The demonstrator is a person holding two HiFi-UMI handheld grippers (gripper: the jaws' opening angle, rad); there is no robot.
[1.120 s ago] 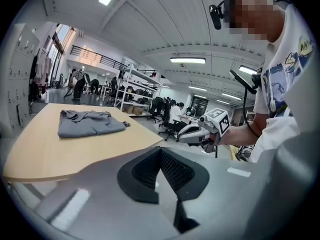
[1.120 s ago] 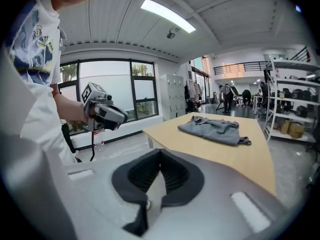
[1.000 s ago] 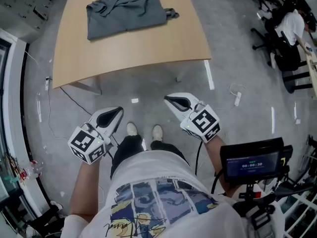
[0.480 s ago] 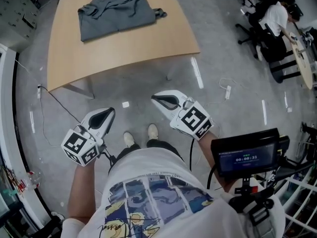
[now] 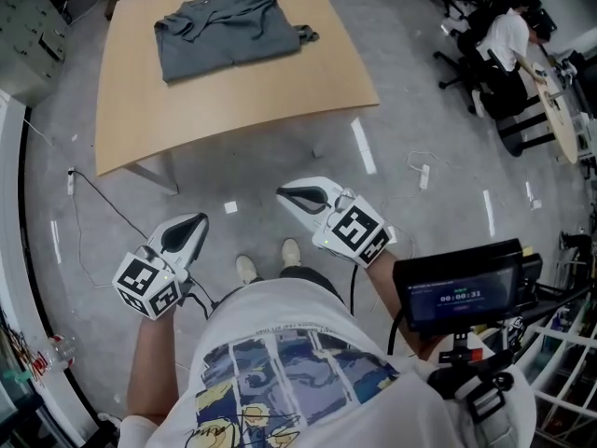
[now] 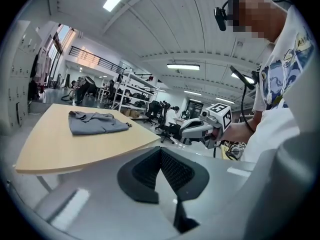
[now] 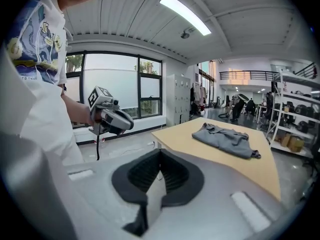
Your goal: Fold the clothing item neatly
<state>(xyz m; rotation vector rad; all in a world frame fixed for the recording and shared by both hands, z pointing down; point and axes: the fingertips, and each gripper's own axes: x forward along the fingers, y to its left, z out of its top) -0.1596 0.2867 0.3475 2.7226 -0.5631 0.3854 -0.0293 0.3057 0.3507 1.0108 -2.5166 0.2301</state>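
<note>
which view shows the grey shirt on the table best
The head view: it looks down on the grey shirt, showing its whole outline on the wooden table. Both gripper views see it far off at a shallow angle, flattened.

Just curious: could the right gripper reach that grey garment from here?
Probably not yet: the right gripper is over the floor, short of the table, and the grey garment lies near its far edge. Nothing blocks it.
</note>
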